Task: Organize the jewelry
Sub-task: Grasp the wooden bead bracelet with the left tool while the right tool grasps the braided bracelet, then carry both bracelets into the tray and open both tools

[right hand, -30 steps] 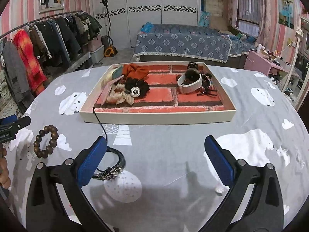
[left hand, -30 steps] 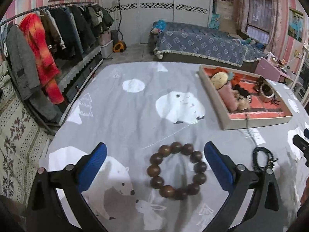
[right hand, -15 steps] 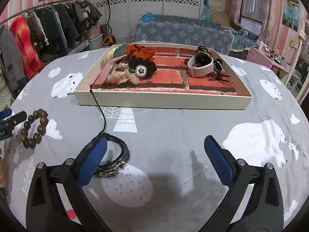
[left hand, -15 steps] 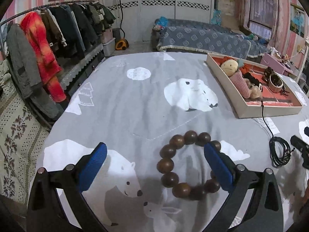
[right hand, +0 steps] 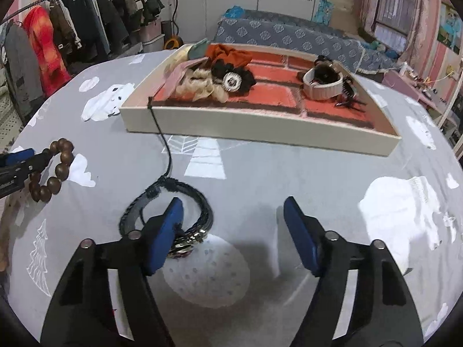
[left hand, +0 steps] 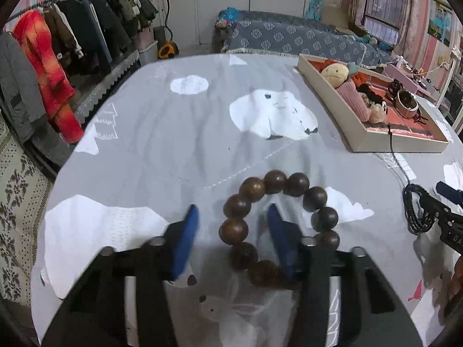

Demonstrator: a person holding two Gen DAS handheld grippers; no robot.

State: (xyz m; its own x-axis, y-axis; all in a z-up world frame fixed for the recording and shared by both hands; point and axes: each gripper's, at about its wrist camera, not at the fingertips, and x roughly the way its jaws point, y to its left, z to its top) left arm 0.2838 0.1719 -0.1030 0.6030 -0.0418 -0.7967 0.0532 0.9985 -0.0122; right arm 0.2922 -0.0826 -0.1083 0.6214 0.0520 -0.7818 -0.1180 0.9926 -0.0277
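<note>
Closing from fully open, left tool (left hand: pixel 233 231) straddles bead bracelet (left hand: pixel 277 228); right tool (right hand: pixel 233 225) closes over cord bracelet (right hand: pixel 167 208), both ungripped, near tray (right hand: pixel 260 133).

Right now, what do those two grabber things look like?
Both look alike. The left gripper and right gripper each have a black plastic frame with cut-out slots, round silver bolts at the joints, and two fingers faced with long blue pads. No cables or sleeves show.
</note>
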